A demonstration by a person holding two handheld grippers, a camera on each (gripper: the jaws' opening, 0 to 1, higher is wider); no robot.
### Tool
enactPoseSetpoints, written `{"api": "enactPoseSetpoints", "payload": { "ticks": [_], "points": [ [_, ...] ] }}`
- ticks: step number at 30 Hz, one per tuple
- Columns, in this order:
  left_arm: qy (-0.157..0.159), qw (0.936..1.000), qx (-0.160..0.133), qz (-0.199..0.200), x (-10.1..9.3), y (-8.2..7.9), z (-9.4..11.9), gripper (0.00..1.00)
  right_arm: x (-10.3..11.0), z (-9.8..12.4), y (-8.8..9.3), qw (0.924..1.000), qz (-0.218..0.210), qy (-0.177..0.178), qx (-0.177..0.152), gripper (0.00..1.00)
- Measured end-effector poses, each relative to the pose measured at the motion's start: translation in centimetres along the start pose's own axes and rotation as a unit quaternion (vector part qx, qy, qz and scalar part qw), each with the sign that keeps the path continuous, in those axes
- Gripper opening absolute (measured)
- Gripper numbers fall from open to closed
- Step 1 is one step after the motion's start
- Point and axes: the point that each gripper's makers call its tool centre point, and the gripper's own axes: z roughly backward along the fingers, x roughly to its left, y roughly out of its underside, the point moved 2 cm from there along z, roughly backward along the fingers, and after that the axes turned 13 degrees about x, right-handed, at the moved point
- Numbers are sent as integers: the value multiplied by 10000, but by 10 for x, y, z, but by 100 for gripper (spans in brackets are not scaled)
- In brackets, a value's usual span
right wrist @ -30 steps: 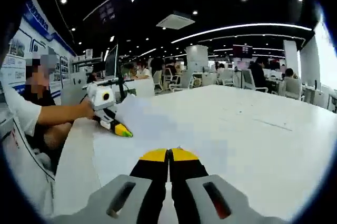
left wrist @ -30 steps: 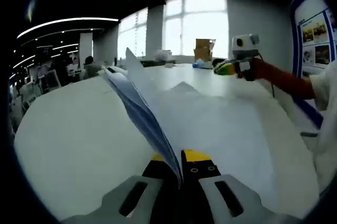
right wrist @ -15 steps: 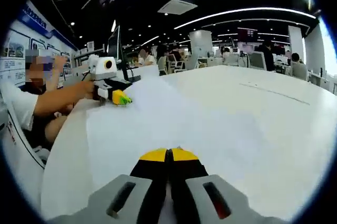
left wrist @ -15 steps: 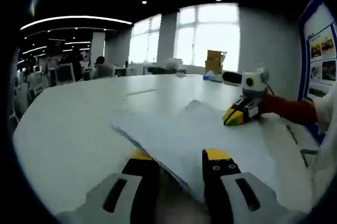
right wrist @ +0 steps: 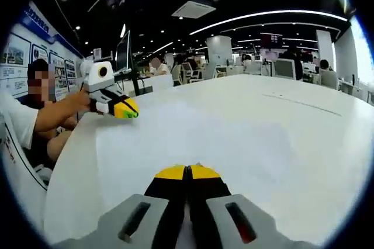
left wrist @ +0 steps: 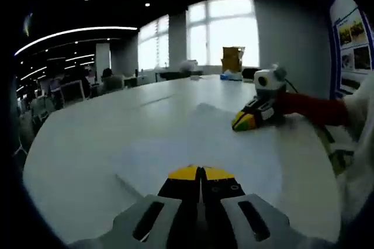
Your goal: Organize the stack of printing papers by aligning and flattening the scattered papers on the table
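Papers [left wrist: 198, 144] lie flat near the table's [left wrist: 82, 144] edge. Left gripper [left wrist: 201, 173] and right gripper [right wrist: 188, 171] are clenched, grasping nothing. Wall posters' [left wrist: 350, 24] writing is unreadable.

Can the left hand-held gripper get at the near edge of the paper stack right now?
Probably yes: the left hand-held gripper, jaws shut, sits right at the paper stack, with nothing between them.

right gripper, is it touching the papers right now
Cannot tell. In the left gripper view the right gripper sits low at the far edge of the papers, jaws closed, but no contact or gap shows plainly.
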Motion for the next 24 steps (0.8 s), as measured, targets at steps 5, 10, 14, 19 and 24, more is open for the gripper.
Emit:
{"api": "enactPoseSetpoints", "payload": {
  "ticks": [5, 10, 14, 19, 24],
  "points": [
    [-91, 9998, -163, -65, 0, 1, -2, 5, 1, 1, 1, 10000, -12, -4, -5, 0],
    [-199, 9992, -270, -211, -2, 2, 1, 6, 2, 1, 0, 10000, -3, 3, 5, 0],
    [-226, 9985, -500, 76, -4, -13, 15, 6, 1, 7, -4, 9996, -108, 61, 240, 0],
    [-369, 9949, -921, 177, -13, -39, 59, 9, 14, 44, -36, 9964, -678, -303, -402, 4],
    [-970, 9894, -1075, -78, -18, -39, 100, 21, 27, 73, -25, 9998, 139, 58, -100, 18]
  ]
}}
